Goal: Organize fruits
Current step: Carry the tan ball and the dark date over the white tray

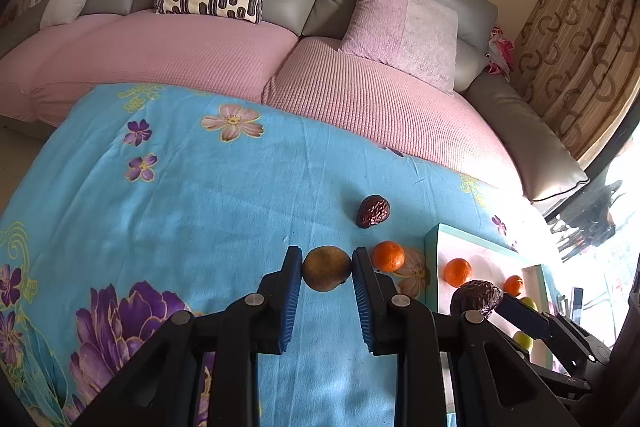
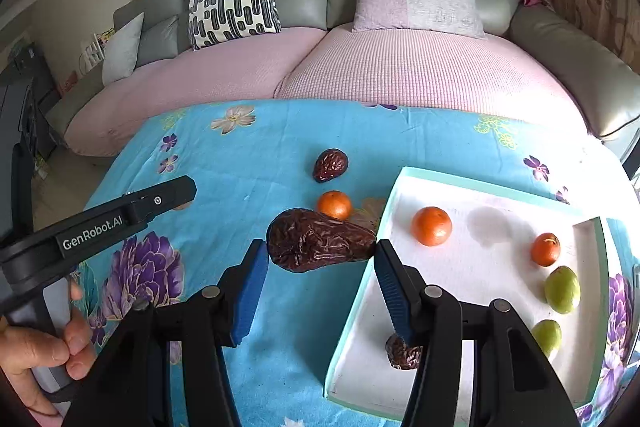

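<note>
A round brown-green fruit [image 1: 327, 274] was pinched between the blue ribbed pads of the left gripper [image 1: 327, 277], its jaws closed on either side of the fruit above the blue floral cloth [image 1: 200, 211]; whether it was lifted clear of the cloth could not be told. A large wrinkled dark-red date [image 2: 316, 239] was clamped lengthwise by the right gripper [image 2: 322, 259], held just beside the near-left rim of the shallow white tray with a mint-green edge [image 2: 484, 191], presumably so that it could be carried over and set down inside. Already lying in the tray were two oranges [image 2: 431, 225], two green oval fruits [image 2: 562, 289] and another wrinkled date [image 2: 402, 353], partly hidden behind a finger. A small orange [image 2: 334, 205] and a smaller dark date [image 2: 330, 165] were left on the cloth, near each other, so the sorting was judged unfinished. A hand [image 2: 36, 359] was seen gripping the left tool's handle.
</note>
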A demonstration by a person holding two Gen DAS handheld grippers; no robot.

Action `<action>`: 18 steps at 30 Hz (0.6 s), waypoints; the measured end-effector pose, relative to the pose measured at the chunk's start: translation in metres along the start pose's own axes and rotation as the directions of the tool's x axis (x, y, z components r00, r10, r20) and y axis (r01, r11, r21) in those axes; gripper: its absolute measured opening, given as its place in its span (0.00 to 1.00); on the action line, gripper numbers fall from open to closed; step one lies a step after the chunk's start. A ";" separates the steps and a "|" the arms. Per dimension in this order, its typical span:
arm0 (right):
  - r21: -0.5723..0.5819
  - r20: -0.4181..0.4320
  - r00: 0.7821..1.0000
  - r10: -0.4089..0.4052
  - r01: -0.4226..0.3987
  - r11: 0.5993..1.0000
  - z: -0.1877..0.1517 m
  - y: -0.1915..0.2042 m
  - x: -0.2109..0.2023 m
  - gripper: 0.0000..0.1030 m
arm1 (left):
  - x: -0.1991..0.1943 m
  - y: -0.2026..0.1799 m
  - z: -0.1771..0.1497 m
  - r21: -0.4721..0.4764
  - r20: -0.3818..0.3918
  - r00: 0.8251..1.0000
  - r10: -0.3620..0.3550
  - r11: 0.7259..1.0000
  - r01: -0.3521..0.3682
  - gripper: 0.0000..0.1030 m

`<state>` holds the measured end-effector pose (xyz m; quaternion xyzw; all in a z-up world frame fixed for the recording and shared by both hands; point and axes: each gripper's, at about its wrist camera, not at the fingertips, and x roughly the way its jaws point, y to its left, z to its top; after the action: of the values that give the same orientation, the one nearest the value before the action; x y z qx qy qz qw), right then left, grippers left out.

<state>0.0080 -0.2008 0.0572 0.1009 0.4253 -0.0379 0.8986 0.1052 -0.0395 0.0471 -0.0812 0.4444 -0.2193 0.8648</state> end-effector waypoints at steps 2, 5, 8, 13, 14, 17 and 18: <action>0.011 0.015 1.000 0.002 -0.002 1.000 -0.004 -0.005 -0.006 0.55 | 0.001 -0.004 -0.008 -0.011 0.000 1.000 -0.011 1.000 0.011 0.27; 0.022 0.035 0.999 -0.019 0.018 1.000 -0.008 -0.014 -0.010 0.55 | 0.003 -0.011 -0.016 -0.005 0.003 1.000 -0.008 1.000 0.008 0.27; 0.053 0.044 0.999 -0.030 0.028 0.998 -0.012 -0.026 -0.009 0.55 | 0.008 -0.018 -0.018 0.014 0.001 1.000 -0.006 1.000 0.006 0.27; 0.101 0.055 0.996 -0.065 0.060 0.993 -0.017 -0.049 -0.009 0.55 | 0.019 -0.027 -0.021 0.042 -0.008 1.000 -0.005 0.999 0.005 0.27; 0.110 0.055 0.996 -0.069 0.062 0.992 -0.018 -0.055 -0.009 0.55 | 0.021 -0.029 -0.022 0.046 -0.009 1.000 -0.006 0.999 0.006 0.27; 0.139 0.051 0.995 -0.081 0.073 0.988 -0.022 -0.069 -0.008 0.55 | 0.027 -0.035 -0.024 0.061 -0.018 1.000 -0.009 0.998 0.010 0.27; 0.149 0.048 0.995 -0.088 0.080 0.986 -0.023 -0.073 -0.008 0.55 | 0.029 -0.037 -0.025 0.067 -0.020 1.000 -0.008 0.998 0.009 0.27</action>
<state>-0.0256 -0.2676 0.0382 0.1479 0.4004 -0.1097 0.8976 0.0883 -0.0846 0.0234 -0.0519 0.4448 -0.2387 0.8617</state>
